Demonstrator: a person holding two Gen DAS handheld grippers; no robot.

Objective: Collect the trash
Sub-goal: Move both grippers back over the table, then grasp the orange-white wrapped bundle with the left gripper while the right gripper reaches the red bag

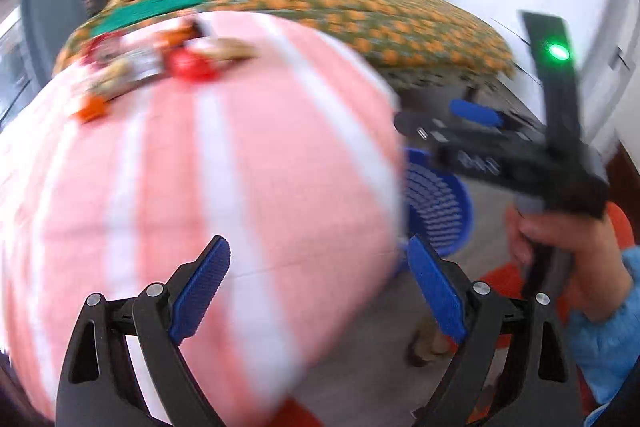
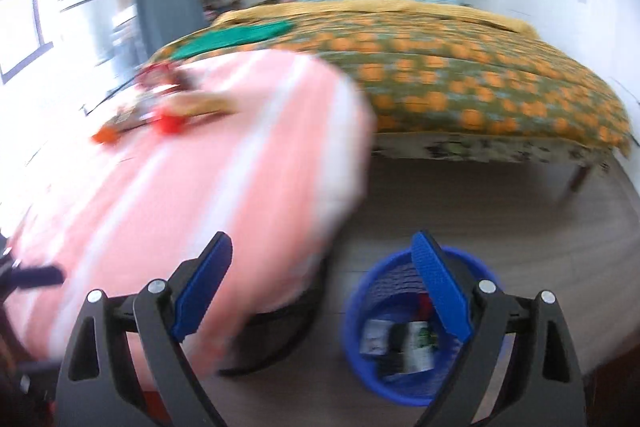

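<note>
Both grippers, left gripper (image 1: 318, 291) and right gripper (image 2: 324, 289), are spread and empty, probably because wrappers (image 2: 400, 345) already lie in the blue bin (image 2: 356, 327) while more trash (image 1: 160, 61) waits on the pink table (image 1: 240, 167).

I see the trash as a blurred cluster of wrappers (image 1: 160, 63) in red, orange, white and tan, lying flat on a pink cloth with white stripes (image 1: 224, 187), near the cloth's far left edge. Beside the cloth, on the floor at its right, stands a blue ribbed bin (image 2: 360, 315), upright and open. Inside it I see several discarded packets (image 2: 404, 347), white, black and green, lying at the bottom.
</note>
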